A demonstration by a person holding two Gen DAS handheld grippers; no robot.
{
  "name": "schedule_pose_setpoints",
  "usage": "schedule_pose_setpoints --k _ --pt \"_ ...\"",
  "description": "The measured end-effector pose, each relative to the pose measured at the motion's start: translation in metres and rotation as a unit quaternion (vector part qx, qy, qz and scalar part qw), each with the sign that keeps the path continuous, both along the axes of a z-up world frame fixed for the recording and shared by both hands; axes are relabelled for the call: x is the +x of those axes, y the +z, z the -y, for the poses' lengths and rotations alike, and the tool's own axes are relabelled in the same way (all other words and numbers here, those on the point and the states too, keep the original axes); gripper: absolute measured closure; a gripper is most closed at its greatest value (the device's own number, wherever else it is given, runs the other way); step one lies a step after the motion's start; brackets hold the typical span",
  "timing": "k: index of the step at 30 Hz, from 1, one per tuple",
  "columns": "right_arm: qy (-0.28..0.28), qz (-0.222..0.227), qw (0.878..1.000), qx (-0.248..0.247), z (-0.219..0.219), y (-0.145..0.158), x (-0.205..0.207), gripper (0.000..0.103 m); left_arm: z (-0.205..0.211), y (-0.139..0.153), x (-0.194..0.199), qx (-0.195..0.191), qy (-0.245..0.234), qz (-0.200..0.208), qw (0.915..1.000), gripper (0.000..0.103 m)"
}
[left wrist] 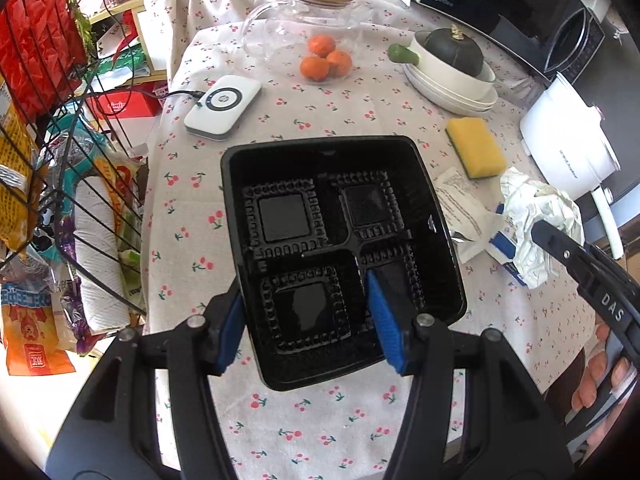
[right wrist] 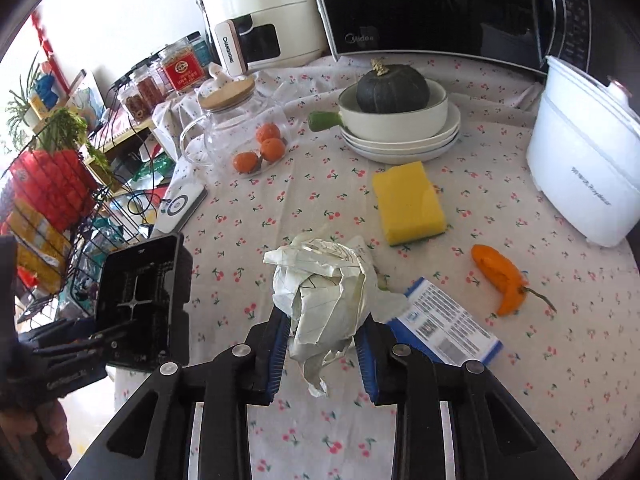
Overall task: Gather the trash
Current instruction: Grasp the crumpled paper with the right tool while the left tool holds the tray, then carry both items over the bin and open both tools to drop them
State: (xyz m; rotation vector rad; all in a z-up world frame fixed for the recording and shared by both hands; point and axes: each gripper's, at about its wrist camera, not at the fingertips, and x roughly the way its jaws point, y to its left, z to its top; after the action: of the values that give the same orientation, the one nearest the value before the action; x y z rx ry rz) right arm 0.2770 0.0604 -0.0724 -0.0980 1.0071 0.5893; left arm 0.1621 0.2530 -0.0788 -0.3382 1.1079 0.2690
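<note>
Paper wad (right wrist: 326,300) sits pinched in the right gripper (right wrist: 322,354), lifted off the tablecloth (right wrist: 320,200). At its nine o'clock, the left gripper (left wrist: 310,326) clamps the black tray's (left wrist: 340,248) near wall. Next, I reckon, the wad must swing over the tray before release.

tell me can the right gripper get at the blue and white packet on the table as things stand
Probably not yet. The right gripper is shut on the crumpled paper ball, so its jaws are full. The blue and white packet lies flat nearby with nothing on it.
</note>
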Motion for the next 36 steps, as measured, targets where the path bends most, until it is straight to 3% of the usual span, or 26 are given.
schedule_pose_setpoints --k 13,21,29,36 --pt "-0.051 0.028 0.998 -0.025 0.144 0.036 -0.079 0.071 0.086 0.014 -0.009 -0.002 -0.081 0.016 0.9965 0.044" --pt "-0.116 0.028 0.992 -0.038 0.216 0.035 -0.110 0.071 0.131 0.012 -0.016 -0.019 -0.118 0.017 0.9927 0.044" --pt "-0.132 0.023 0.990 -0.037 0.253 0.038 -0.132 0.071 0.188 0.012 -0.022 -0.026 -0.185 0.018 0.9823 0.044" --pt "-0.172 0.012 0.984 -0.037 0.300 0.031 -0.153 0.071 0.246 0.001 -0.035 -0.023 -0.252 0.003 0.9675 0.044"
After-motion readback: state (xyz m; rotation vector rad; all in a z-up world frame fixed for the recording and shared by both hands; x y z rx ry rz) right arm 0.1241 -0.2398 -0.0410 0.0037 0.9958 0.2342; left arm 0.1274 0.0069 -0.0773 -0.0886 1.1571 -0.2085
